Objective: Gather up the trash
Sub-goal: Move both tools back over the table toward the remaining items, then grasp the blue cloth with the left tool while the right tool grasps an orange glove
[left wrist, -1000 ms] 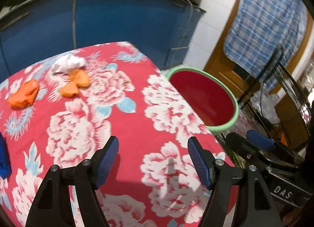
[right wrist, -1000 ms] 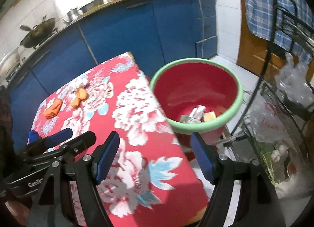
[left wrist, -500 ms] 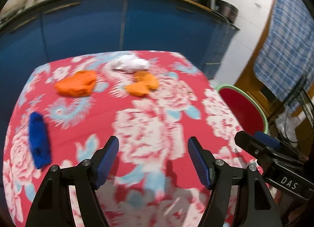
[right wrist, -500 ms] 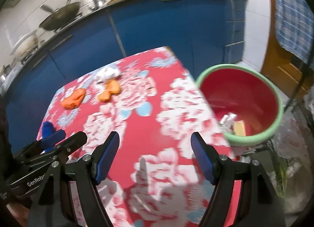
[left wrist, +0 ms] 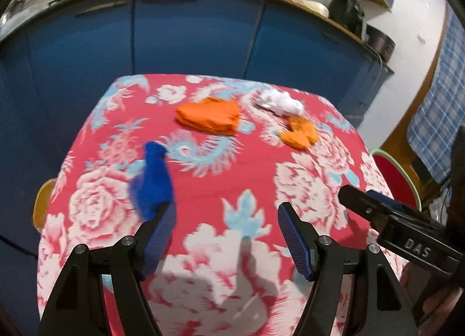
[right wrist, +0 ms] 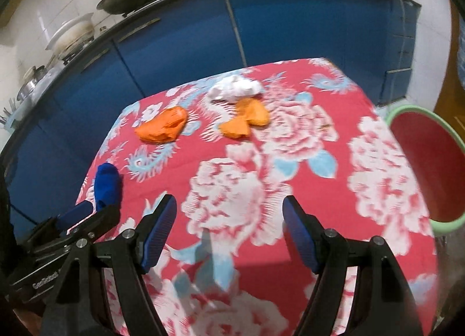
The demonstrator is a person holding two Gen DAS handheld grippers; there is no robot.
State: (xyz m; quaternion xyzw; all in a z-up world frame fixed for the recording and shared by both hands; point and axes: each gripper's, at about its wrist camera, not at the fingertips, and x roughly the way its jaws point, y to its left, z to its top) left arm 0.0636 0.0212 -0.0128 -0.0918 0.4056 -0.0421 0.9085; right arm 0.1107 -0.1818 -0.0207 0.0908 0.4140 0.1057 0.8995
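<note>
On the red floral tablecloth (left wrist: 203,185), four pieces of trash lay uncollected: a blue crumpled scrap (left wrist: 152,179), a larger orange wad (left wrist: 210,115), a smaller orange scrap (left wrist: 299,132) and a white crumpled tissue (left wrist: 280,102). The left gripper (left wrist: 226,234) stood with its jaws spread and nothing between them; the right gripper (right wrist: 229,233) was likewise spread and empty. The deciding relation was that of the blue scrap to the left gripper: it lay just ahead of, and partly overlapped in view by, the left-hand blue pad, off to the left of the gap and not within it. Its long axis ran roughly away from the camera, so the jaws appeared already set across its narrow width. Judged from both views, the left gripper was the nearer to it; in the right wrist view the blue scrap (right wrist: 107,185) sat far to the left, beyond the other tool. The orange pieces and the tissue lay farther off toward the blue cabinets (left wrist: 189,37), well apart from either gripper. The red bucket with a green rim (right wrist: 430,167) stood beside the table's right edge. Legible writing: "DAS" on the right tool as seen from the left wrist; a partial, blurred marking beginning "Gen" on the left tool in the right wrist view.
</note>
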